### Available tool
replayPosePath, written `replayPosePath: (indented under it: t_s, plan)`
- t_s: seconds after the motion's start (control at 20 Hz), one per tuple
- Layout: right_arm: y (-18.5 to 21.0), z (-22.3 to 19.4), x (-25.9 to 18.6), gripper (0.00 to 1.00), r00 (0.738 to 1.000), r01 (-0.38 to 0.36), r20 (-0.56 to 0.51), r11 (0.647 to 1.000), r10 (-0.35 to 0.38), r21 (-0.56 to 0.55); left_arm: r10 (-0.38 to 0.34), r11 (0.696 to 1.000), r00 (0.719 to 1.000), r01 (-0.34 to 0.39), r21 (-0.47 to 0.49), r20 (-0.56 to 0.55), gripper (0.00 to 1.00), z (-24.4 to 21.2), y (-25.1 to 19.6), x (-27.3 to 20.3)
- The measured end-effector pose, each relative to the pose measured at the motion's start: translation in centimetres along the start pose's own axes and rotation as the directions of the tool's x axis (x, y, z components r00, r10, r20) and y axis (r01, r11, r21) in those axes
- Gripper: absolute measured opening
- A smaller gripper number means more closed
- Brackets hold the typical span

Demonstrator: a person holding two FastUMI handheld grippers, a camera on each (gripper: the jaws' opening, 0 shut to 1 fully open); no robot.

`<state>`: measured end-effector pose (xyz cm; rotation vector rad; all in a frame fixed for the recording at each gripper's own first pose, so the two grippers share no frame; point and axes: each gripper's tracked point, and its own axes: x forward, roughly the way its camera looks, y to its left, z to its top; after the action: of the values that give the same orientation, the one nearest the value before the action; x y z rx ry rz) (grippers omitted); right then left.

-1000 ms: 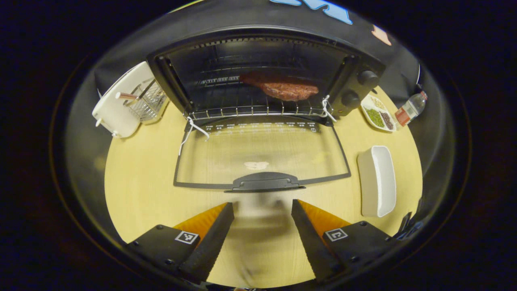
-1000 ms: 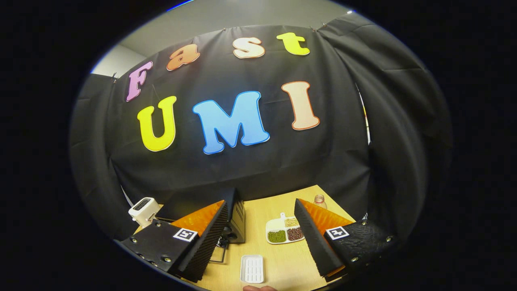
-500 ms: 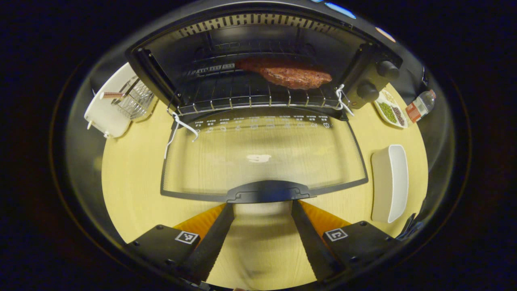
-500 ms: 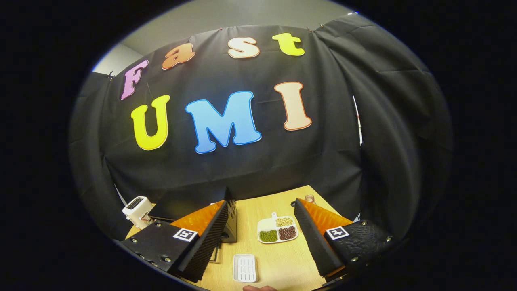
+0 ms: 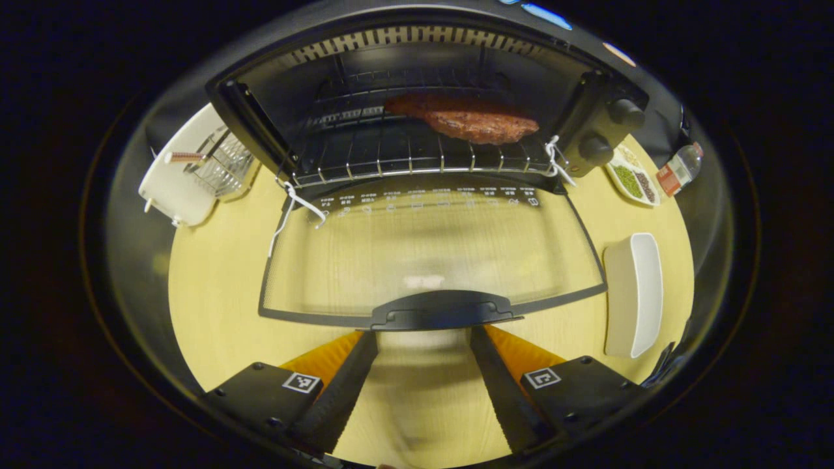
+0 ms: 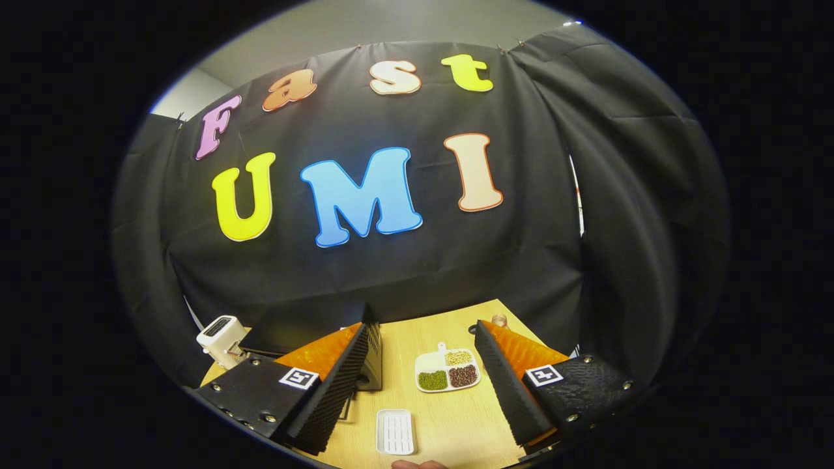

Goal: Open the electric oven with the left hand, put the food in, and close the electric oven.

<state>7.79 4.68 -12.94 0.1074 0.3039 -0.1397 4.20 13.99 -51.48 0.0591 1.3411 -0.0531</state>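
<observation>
The black electric oven stands open, its glass door folded down flat over the wooden table. A brown slab of meat lies on the wire rack inside, toward the right. My left gripper is open, and its fingertips reach the near edge of the door handle; nothing is between the fingers. My right gripper hangs open and empty high above the table, facing the wall, with the oven's corner just behind its left finger.
A white rectangular dish lies right of the door. A sectioned plate of beans and a bottle are at the far right. A white toaster stands left of the oven.
My left gripper has moved forward until its fingertips meet the door handle. The right gripper has barely shifted.
</observation>
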Motion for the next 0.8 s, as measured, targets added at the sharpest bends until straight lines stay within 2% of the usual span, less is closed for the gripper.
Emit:
replayPosePath:
  t_s: [0.3, 0.4, 0.45, 0.7, 0.8]
  plan:
    - [1.6, -0.1, -0.2, 1.00, 1.000, -0.029, -0.003, 1.000, 0.029, -0.010, -0.006, 1.000, 0.994, 0.004, 0.011, 0.109, 1.00, 0.9, 0.1, -3.0]
    - [2.1, 0.0, -0.2, 1.00, 0.999, -0.043, -0.001, 0.999, 0.043, -0.019, -0.009, 1.000, 0.991, 0.008, 0.005, 0.133, 0.98, 1.3, 0.0, -3.8]
    - [2.2, 0.2, -0.2, 1.00, 0.999, -0.046, 0.002, 0.999, 0.046, -0.025, -0.011, 1.000, 0.989, 0.011, 0.003, 0.148, 1.00, 1.5, 0.0, -4.2]
    - [2.3, 0.2, 0.1, 1.00, 0.999, -0.052, -0.006, 0.998, 0.052, -0.027, -0.010, 1.000, 0.980, 0.010, 0.000, 0.200, 0.98, 2.7, 0.0, -5.8]
    - [2.3, 0.1, 0.0, 1.00, 0.999, -0.054, -0.008, 0.998, 0.054, -0.027, -0.007, 1.000, 0.976, 0.006, 0.002, 0.217, 1.00, 3.0, 0.1, -6.4]
